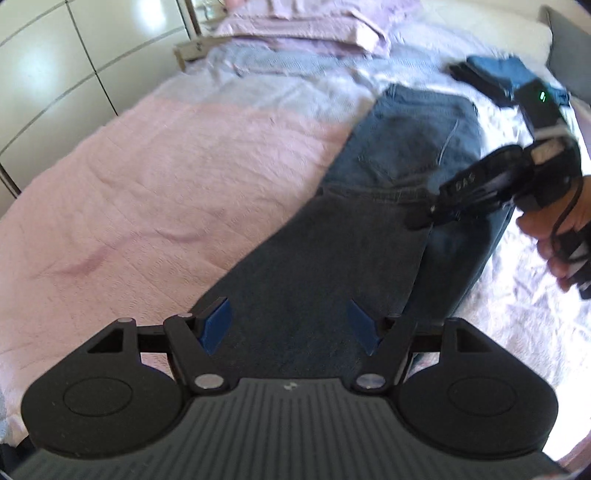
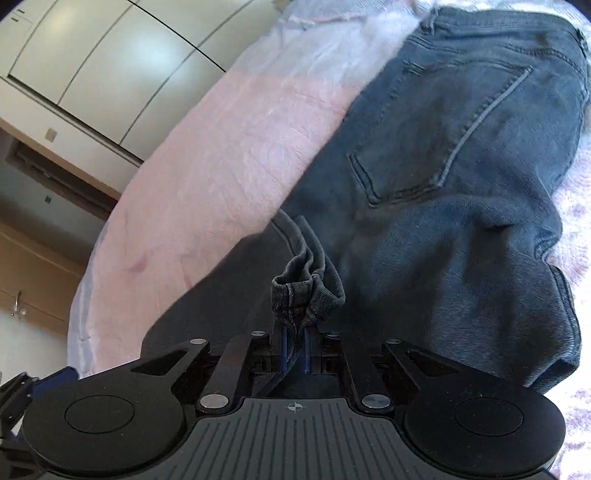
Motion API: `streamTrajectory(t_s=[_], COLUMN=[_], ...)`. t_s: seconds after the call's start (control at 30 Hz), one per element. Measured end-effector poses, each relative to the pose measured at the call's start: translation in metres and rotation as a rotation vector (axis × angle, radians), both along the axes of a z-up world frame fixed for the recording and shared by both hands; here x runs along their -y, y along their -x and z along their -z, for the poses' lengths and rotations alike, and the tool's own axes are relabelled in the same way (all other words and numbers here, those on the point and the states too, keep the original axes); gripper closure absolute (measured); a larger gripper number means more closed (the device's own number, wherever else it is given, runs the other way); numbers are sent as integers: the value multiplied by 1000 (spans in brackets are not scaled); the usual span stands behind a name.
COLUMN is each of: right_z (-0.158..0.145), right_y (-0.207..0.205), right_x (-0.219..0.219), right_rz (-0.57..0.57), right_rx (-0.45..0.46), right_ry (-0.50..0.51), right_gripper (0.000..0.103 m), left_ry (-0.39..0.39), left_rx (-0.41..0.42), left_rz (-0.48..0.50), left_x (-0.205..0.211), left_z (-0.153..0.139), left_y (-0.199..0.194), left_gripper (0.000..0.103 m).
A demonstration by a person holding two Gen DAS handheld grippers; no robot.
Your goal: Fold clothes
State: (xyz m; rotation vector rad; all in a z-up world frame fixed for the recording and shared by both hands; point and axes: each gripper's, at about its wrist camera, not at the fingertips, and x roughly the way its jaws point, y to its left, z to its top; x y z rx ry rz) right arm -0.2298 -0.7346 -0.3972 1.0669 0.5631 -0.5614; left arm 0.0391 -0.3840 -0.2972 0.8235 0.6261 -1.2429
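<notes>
Dark blue jeans (image 1: 399, 155) lie lengthwise on the bed, back pocket (image 2: 450, 140) up, with one leg folded back over them. My left gripper (image 1: 290, 325) hovers open over the leg part, its blue pads (image 1: 216, 325) wide apart and pressing on nothing. My right gripper (image 2: 295, 354) is shut on the bunched hem of a jeans leg (image 2: 306, 291), lifted off the bed. In the left wrist view the right gripper (image 1: 421, 221), held by a hand (image 1: 554, 236), hangs over the jeans' right side.
A pink and lilac bedspread (image 1: 147, 192) covers the bed. Lilac pillows (image 1: 317, 26) lie at its head. A stack of folded dark clothes (image 1: 495, 74) sits at the far right. White wardrobe doors (image 1: 48, 66) stand along the bed's left side.
</notes>
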Motion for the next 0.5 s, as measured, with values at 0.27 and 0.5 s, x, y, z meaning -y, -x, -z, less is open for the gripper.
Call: streamTrajectory(t_s=[0.27,0.5], right_z=[2,-24], right_y=[-11,5], right_x=[4,-3], right_rz=[-82,-32], right_rx=[-26,-72], right_ry=[25,36], right_gripper=[95,59], left_ry=[-172,-124], left_rx=[-123,-156], left_rz=[-59,-70], left_x=[11,0], left_z=[65,45], left_y=[-49,-64], left_gripper=[35,36])
